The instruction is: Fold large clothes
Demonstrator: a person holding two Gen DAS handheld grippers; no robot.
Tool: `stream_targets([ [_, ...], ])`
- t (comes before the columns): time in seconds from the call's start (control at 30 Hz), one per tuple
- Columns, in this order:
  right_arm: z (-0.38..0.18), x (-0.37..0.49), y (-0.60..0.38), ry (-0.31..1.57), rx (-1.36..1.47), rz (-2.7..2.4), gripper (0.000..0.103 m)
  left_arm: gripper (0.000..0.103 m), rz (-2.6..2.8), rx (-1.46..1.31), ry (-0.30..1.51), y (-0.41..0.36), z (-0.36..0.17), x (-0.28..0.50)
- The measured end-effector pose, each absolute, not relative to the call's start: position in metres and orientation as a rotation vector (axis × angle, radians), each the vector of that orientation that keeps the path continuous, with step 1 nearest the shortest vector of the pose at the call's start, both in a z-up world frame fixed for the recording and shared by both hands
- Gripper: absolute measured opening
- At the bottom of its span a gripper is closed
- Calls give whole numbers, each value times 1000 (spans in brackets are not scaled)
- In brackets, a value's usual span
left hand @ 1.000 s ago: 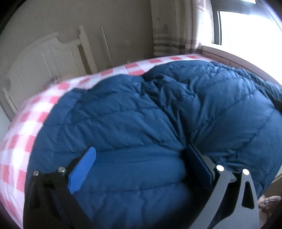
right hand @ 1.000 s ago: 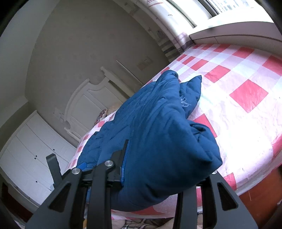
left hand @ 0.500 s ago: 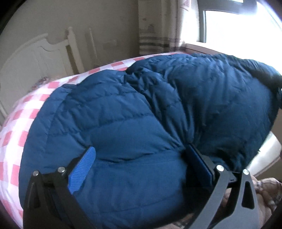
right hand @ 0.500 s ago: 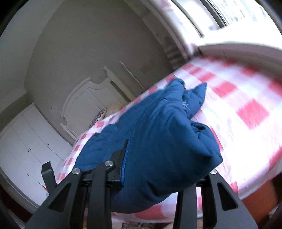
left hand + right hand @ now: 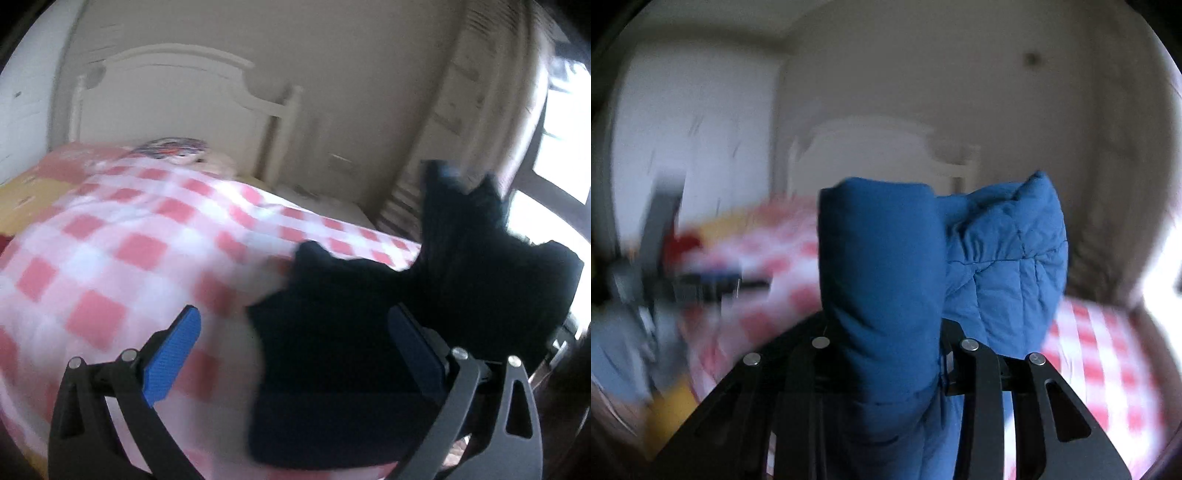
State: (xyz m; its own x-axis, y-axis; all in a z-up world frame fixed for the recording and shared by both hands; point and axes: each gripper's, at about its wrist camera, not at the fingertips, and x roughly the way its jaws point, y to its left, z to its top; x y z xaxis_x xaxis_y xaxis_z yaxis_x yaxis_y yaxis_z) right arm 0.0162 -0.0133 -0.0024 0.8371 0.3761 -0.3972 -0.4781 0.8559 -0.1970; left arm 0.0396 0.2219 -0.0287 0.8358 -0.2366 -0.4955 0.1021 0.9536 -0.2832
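We lift blue jacket (image 5: 882,280) off bed (image 5: 110,258); right gripper (image 5: 886,354) clenched on it, left gripper (image 5: 295,354) grip unclear. Next: lay flat.

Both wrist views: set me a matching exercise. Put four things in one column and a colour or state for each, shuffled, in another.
Things:
1. jacket
2. bedspread
3. headboard
4. left gripper

States:
A. white, against the wall
B. jaws apart, one blue pad bare
C. pink-and-white checks
D. blue, quilted, clamped in the right gripper

Pairs: 1-D, 2-C, 3-A, 4-B
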Motion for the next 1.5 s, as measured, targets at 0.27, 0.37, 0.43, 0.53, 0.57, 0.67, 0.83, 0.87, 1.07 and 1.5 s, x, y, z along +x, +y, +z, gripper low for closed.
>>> stream_targets([
  [0.27,-121,12,116,426,-946,425,40,101,-157,-281,598,248,-42,35],
  [0.37,-118,15,107,447,-907,452,44,101,-215,-234,592,235,-23,50],
  [0.43,-122,10,117,432,-929,444,49,101,-285,-175,575,215,-4,62],
  [0.53,-126,5,123,403,-942,422,52,101,-393,-34,573,169,25,88],
  [0.57,-124,7,122,403,-928,425,52,101,-417,13,584,153,28,97],
  [0.67,-122,4,121,394,-903,439,54,101,-427,143,666,105,19,136],
  [0.83,-125,-3,121,365,-920,447,60,101,-326,319,844,69,-48,210],
  [0.87,-125,-6,120,360,-931,452,61,101,-341,290,853,74,-56,216],
  [1.07,-110,-39,101,394,-892,672,83,101,-297,157,826,106,-79,226],
  [1.5,-1,115,-80,469,-133,500,42,101,-166,45,787,138,-82,223],
])
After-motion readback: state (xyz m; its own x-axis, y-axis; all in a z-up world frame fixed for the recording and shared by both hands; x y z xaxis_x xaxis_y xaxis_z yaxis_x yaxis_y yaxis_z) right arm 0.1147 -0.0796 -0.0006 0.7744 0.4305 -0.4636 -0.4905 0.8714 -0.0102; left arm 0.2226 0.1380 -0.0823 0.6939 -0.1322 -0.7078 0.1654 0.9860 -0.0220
